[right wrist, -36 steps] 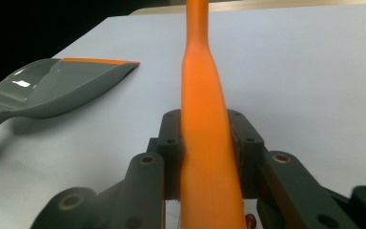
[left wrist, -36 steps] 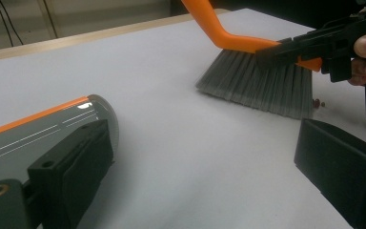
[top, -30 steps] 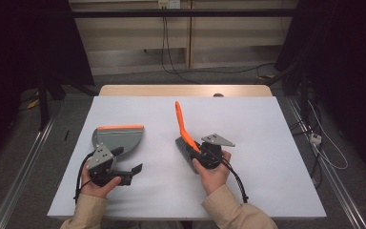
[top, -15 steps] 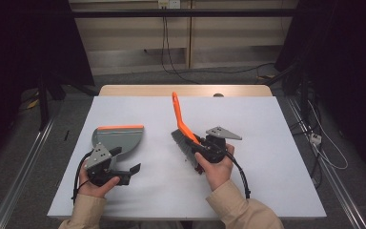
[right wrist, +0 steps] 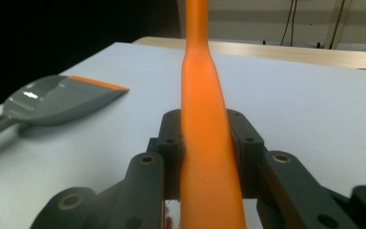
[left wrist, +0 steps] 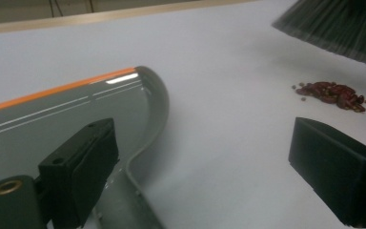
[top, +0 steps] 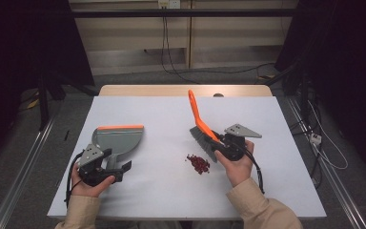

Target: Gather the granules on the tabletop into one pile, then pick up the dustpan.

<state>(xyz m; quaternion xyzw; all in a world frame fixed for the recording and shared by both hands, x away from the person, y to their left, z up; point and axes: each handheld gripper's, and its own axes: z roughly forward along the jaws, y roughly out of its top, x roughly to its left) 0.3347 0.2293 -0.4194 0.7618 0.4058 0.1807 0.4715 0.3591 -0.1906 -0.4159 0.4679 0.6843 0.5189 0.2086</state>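
Observation:
A grey dustpan (top: 117, 139) with an orange lip lies flat at the table's left. My left gripper (top: 116, 161) sits at its handle end. In the left gripper view its jaws (left wrist: 205, 157) stand wide, having just been closing a little. The dustpan (left wrist: 66, 119) and its handle lie beside the left pad, with neither pad pressing. My right gripper (top: 218, 143) is shut on the orange handle of a brush (top: 195, 112); the grip shows up close in the right gripper view (right wrist: 207, 138). The dark bristles (top: 201, 137) hang just above a small pile of red beans (top: 198, 163).
The white table top (top: 162, 109) has open room at the back and on the right. A wooden strip (top: 181, 89) edges its far side. Metal rails and cables run along the floor on both sides.
My right gripper has carried the brush to the right and slightly up, uncovering the pile of red beans. The left hand and the dustpan have stayed put.

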